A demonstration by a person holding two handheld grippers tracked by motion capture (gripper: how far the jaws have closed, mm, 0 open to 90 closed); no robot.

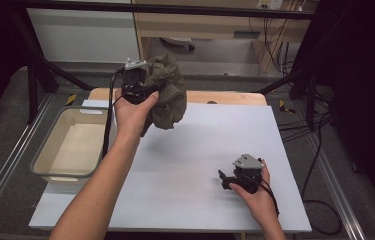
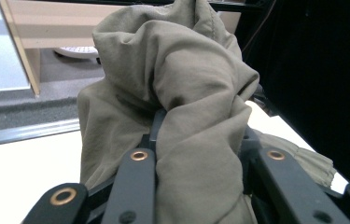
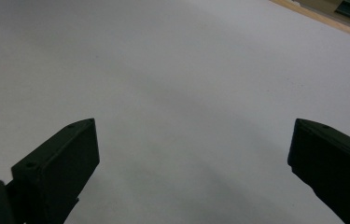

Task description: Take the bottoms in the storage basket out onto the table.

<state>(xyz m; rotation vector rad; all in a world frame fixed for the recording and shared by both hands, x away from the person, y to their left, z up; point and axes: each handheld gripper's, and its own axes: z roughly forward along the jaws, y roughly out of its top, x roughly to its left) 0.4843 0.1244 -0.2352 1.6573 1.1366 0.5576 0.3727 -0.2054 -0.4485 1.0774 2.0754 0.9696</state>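
An olive-green garment [image 2: 182, 107] is pinched between the jaws of the left gripper [image 1: 136, 82] and held bunched above the counter [image 1: 200, 150], perhaps for transfer to the bin [image 1: 45, 160]. The right gripper [image 1: 230, 179] is kept low, jaws wide, nothing between them.

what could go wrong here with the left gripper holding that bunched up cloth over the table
The olive cloth is wadded between the jaws of the left gripper, so a loose fold could slip free and the bundle drop. It hangs near the bin, so a swing could catch the rim or miss the opening. The right gripper rests open, far off, unable to help catch it.
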